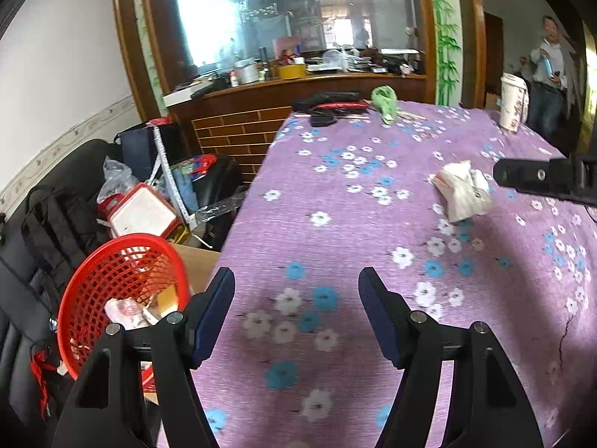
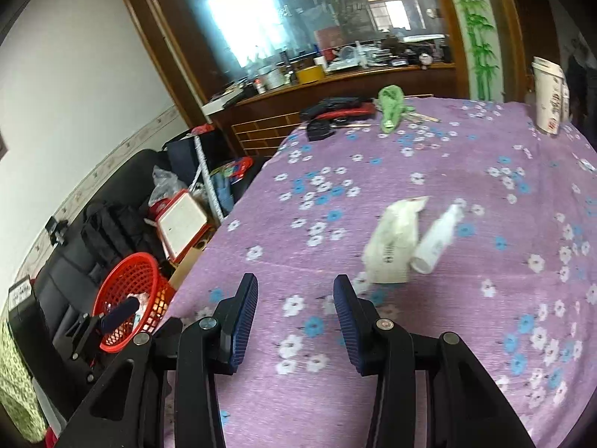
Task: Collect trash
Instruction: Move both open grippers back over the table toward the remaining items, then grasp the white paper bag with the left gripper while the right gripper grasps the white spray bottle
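Left gripper [image 1: 296, 280] over the purple flowered tablecloth [image 1: 335, 224], jaws apart and empty. Right gripper [image 2: 295, 287] likewise parted with nothing between its pads, above the same cloth. Just past the right gripper's right finger lie a white packet [image 2: 391, 242] and a white bottle [image 2: 436, 240], side by side and touching, the bottle on its side. The left wrist view shows crumpled white trash [image 1: 464, 190] on the cloth, just beside the tip of the other gripper entering at the right edge. Off the table's left edge sits a red basket [image 1: 112, 291] with scraps inside. At the far end: a green bag [image 1: 386, 102], a paper cup [image 1: 513, 102], dark items.
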`<state>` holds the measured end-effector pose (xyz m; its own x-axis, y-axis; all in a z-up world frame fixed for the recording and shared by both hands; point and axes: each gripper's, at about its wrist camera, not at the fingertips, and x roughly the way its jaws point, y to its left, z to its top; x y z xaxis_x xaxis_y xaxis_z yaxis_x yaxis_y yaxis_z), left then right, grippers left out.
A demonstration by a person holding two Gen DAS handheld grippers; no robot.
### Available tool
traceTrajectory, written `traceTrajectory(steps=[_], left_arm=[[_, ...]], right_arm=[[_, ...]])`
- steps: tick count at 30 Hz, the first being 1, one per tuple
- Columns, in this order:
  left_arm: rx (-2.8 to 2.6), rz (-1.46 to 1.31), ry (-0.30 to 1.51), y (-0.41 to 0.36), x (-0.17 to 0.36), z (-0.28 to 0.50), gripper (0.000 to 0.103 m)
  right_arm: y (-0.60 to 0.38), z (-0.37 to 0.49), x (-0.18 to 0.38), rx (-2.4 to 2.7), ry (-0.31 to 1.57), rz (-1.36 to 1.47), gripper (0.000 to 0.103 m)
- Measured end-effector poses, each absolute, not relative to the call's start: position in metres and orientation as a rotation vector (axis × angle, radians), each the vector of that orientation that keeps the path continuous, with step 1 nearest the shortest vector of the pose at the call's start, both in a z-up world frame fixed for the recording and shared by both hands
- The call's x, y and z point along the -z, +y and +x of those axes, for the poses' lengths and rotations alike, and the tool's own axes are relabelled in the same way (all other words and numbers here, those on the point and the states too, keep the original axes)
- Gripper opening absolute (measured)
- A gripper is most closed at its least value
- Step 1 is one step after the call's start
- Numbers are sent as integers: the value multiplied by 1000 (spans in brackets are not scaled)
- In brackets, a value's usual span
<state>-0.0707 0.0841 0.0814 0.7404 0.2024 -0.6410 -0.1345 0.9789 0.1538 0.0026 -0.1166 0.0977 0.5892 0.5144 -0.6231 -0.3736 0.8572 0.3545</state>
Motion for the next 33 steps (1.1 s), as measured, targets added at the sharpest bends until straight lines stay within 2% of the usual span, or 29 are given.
traceTrajectory(steps=[18,26,33], left_arm=[[-108,125,791,46,-77,-34,68],[-68,139,831,30,-83,1,68],[-19,100,874,7,-86,46,68]], right_arm=[[-190,88,-84,-263,833,352,45],[-210,109,-48,-254,860,383,46],[-240,115,-42,-252,875,505,46]])
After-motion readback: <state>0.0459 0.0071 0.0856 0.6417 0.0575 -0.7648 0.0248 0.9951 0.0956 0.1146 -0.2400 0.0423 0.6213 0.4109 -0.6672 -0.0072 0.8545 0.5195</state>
